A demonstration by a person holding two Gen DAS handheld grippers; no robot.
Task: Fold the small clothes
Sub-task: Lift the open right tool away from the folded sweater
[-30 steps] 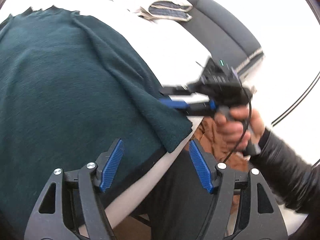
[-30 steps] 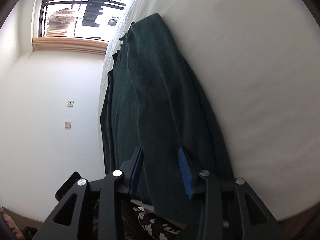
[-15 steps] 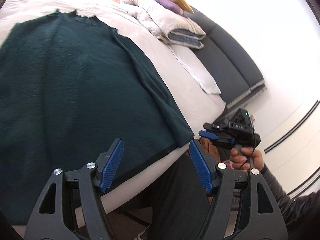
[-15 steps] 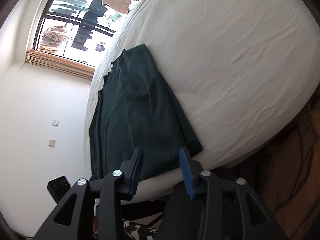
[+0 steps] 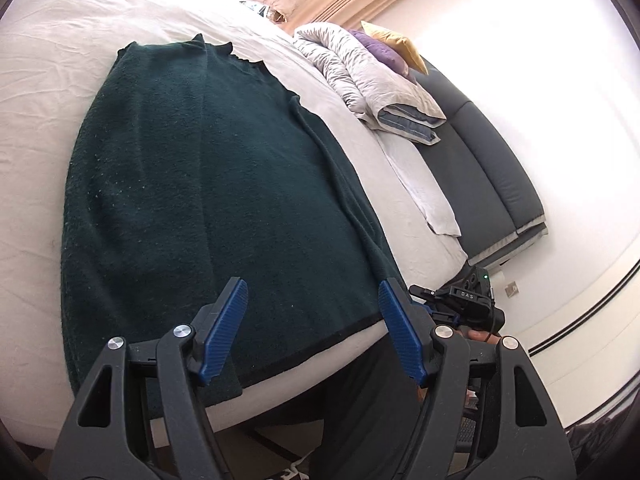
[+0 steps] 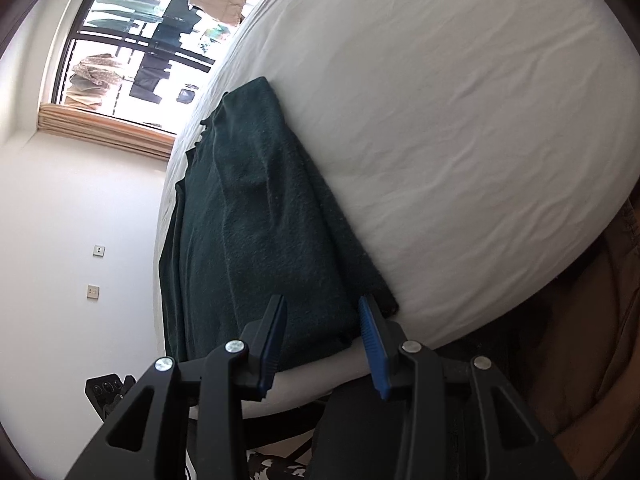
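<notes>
Dark green garment (image 5: 208,200) lies flat on the white bed (image 5: 40,92).
Left gripper (image 5: 314,330) is released above its hem; right gripper (image 6: 324,340) is closing, nothing gripped.

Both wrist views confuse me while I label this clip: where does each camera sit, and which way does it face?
Left wrist: behind the open left gripper, looking down across the dark green garment on the bed toward the headboard; the right gripper shows.
Right wrist: behind the empty right gripper, its jaws closing, looking along the garment's folded edge toward a window.
Shared: garment and bed.
</notes>
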